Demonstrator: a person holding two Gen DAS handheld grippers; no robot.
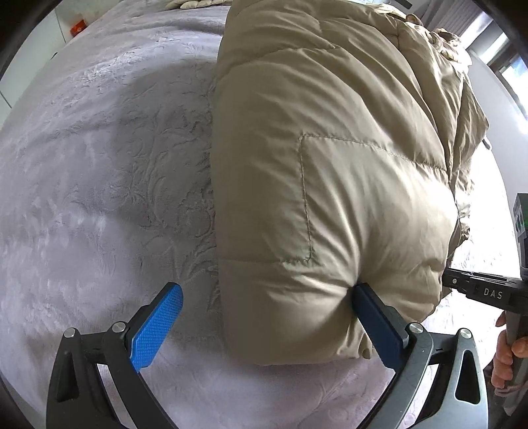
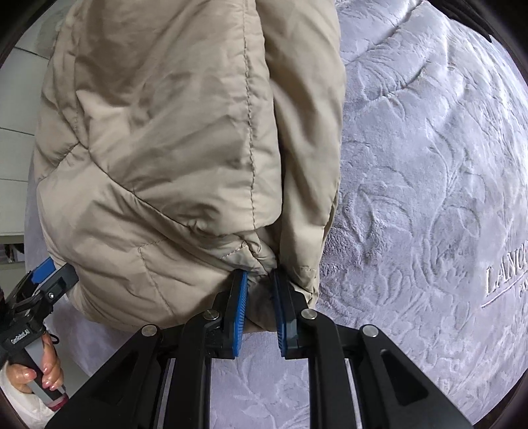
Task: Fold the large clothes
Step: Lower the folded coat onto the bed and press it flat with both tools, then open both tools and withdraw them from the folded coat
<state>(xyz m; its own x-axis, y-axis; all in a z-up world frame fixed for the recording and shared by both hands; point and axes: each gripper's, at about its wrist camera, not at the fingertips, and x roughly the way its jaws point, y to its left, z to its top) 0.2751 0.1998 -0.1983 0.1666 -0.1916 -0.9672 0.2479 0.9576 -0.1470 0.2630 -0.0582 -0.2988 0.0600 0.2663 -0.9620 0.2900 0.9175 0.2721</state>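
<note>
A beige quilted puffer jacket (image 1: 330, 165) lies folded in a thick bundle on a pale lilac embossed bedspread (image 1: 99, 165). My left gripper (image 1: 266, 287) stands wide open at the bundle's near corner. Its right finger digs into the padding and its left finger hangs over bare bedspread. In the right wrist view the jacket (image 2: 165, 148) fills the upper left. My right gripper (image 2: 260, 275) is shut on a bunched bit of the jacket's hem, low over the bedspread (image 2: 429, 165). The left gripper's body (image 2: 39, 280) shows at the left edge, held by a hand (image 2: 46, 366).
The bedspread stretches left of the jacket and carries raised lettering (image 2: 505, 270) at the right. An orange item (image 1: 78, 29) sits beyond the bed at top left, a pale cloth (image 1: 194, 3) at the far edge. A window (image 1: 495, 49) is at the upper right.
</note>
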